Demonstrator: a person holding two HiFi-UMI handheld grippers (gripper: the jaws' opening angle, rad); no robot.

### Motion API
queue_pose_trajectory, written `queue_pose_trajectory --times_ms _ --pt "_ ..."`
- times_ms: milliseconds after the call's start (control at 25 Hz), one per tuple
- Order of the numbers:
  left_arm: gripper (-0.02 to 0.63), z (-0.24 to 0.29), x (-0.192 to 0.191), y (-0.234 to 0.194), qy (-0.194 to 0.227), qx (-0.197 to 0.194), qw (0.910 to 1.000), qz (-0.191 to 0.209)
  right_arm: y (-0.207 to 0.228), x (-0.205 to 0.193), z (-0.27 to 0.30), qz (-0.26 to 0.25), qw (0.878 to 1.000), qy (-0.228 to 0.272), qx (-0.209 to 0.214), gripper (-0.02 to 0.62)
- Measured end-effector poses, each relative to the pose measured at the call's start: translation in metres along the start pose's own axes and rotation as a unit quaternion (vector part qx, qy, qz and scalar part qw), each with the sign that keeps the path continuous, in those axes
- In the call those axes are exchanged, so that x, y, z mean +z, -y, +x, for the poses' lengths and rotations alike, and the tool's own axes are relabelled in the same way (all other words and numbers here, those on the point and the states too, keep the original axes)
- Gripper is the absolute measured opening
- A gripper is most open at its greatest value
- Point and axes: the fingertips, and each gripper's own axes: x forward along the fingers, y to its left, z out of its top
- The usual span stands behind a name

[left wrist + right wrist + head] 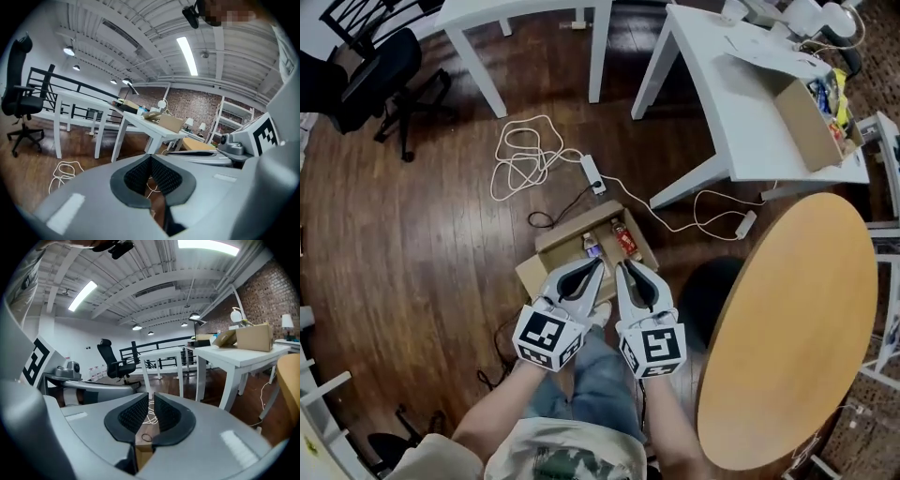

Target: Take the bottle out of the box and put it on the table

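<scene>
The left gripper point(600, 266), fingers pressed together, is held over the box point(551, 242) on the wooden floor point(422, 244). Two bottles point(624, 239) are seen lying inside, just beyond the fingertips, lengthwise along them. The right gripper point(620, 266), nearer the red one, is barely parted and empty. A round bench point(797, 328) stands rightward.

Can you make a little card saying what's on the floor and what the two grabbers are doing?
Box: open brown cardboard box on the dark wooden floor
Inside: red-labelled bottle, purple-labelled bottle
Table: round tan wooden table, right of box
Left gripper: over box, shut, empty
Right gripper: over box, barely open, empty
</scene>
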Motion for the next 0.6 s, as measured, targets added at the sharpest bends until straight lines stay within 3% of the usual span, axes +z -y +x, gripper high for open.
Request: queue_pose_trajectory --times_ms 600 --pt "-0.005 0.042 -0.176 -0.094 -0.065 0.086 0.9915 -0.073 0.023 -0.184 0.094 0.048 0.994 -0.100 0.012 0.032"
